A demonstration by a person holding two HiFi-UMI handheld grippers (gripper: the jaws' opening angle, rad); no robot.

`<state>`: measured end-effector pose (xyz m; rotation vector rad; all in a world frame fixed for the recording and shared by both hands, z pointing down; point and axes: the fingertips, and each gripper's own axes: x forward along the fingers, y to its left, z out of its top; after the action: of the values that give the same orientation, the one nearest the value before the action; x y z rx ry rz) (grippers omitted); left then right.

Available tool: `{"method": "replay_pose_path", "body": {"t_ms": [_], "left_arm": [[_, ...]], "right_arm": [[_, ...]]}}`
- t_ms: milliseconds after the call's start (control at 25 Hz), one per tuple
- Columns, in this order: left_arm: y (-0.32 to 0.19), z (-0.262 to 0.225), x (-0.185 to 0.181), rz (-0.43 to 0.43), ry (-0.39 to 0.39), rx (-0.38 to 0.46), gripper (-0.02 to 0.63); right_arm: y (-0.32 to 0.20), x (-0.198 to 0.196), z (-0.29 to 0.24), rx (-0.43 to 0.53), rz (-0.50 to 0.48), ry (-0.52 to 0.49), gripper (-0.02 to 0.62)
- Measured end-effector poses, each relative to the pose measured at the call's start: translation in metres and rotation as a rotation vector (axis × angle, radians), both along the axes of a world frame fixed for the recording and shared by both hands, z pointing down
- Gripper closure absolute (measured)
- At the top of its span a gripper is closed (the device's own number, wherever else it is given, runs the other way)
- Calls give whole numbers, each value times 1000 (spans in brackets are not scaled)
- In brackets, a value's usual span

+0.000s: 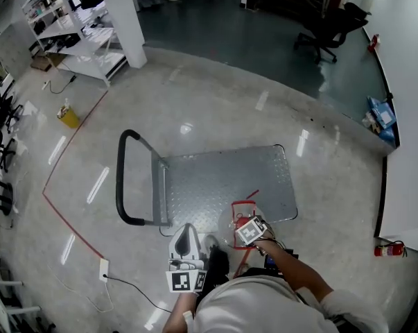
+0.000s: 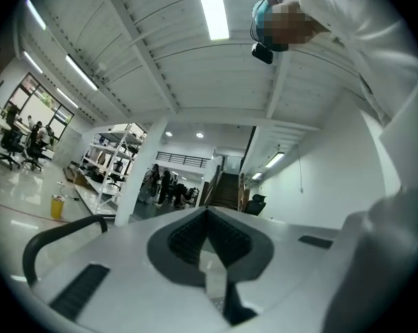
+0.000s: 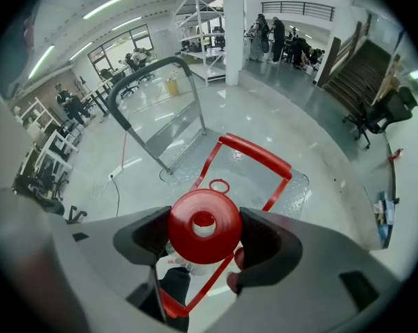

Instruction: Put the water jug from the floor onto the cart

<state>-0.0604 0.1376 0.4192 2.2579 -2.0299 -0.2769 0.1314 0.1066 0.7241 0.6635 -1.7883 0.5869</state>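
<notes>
While the water jug (image 1: 242,214) is gripped by its red cap (image 3: 195,245), the carrying step is judged to be in hand. The right tool (image 3: 203,229) is closed on that cap, with one jaw pressed on each side of it. The jug's clear body hangs under the cap, and its red handle (image 3: 254,155) is seen just past it. The left tool (image 2: 209,217) is pointed up at the ceiling. Its jaws are shut together and nothing is held in it.

Just in front of the person, the jug is seen at the near edge of the cart (image 1: 222,175). It cannot be told whether the jug's bottom is resting on something or is lifted. The cart's grey flat top is bare, and its black push bar (image 1: 122,179) is stood up at the left end.

For the next move, the jug needs to be taken a bit further over the flat top, away from the edge, and put down straight. The cap should be let go only when the jug is stood firm, since a jug like this is likely heavy and could tip. The left tool could be used to steady the handle.

Farther off, a yellow bin (image 1: 68,116) is set on the shiny floor. White shelves (image 1: 77,26) and a black chair (image 1: 330,26) are found at the back of the room.
</notes>
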Motion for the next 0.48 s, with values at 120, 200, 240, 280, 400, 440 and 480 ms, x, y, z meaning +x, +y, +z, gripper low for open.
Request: {"method": "replay_pose_path", "body": {"t_ms": [120, 200, 240, 280, 400, 440, 480], "left_arm": [[-45, -5, -15, 49, -1, 20, 603], [-63, -8, -22, 78, 2, 25, 603], [-71, -7, -26, 90, 4, 24, 603], [-79, -6, -30, 97, 4, 21, 603], [-101, -3, -40, 104, 16, 7, 603], [-106, -1, -41, 107, 23, 1, 603], [-112, 1, -42, 109, 27, -3, 603]], "right_arm": [[-36, -10, -7, 19, 26, 7, 290], [-54, -14, -12, 23, 48, 10, 290], [-64, -17, -13, 25, 62, 9, 290], [-75, -21, -14, 29, 75, 6, 290], [-109, -32, -18, 44, 99, -1, 290], [-119, -35, -18, 50, 103, -2, 290], [-129, -39, -17, 56, 106, -3, 290]]}}
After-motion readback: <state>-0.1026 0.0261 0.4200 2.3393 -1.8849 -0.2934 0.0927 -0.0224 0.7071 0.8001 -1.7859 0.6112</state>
